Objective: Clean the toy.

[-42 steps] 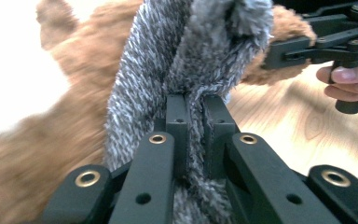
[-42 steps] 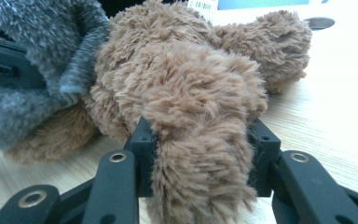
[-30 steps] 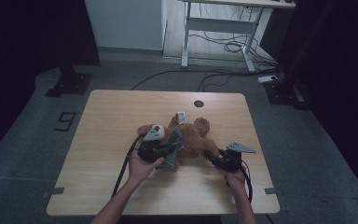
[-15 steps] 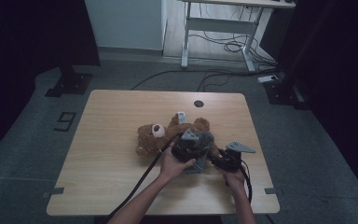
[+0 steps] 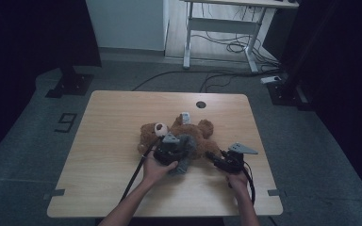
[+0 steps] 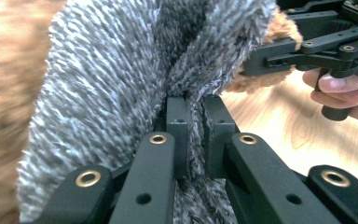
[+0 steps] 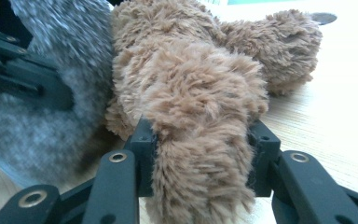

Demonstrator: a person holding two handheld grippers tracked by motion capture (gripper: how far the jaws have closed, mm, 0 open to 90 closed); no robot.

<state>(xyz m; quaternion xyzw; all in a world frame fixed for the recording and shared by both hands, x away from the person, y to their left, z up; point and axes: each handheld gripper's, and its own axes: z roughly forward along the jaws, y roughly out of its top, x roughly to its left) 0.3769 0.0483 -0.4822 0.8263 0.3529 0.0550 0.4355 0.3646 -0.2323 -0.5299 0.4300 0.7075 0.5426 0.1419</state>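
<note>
Now the left gripper, pinching fuzzy grey cloth, sits further left than before; the right gripper squeezes the teddy bear's fluffy brown leg.

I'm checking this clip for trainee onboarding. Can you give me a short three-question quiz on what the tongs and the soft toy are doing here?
1. True or false: the left tongs are clamped on the grey cloth.
2. What do the right tongs hold? A) the grey cloth B) a limb of the teddy bear C) a cable D) nothing
3. In the high view, what does the teddy bear lie on?

Key
1. True: the jaws pinch a fold of it.
2. B: brown fur sits between both jaws.
3. The wooden table, near its middle.
</note>
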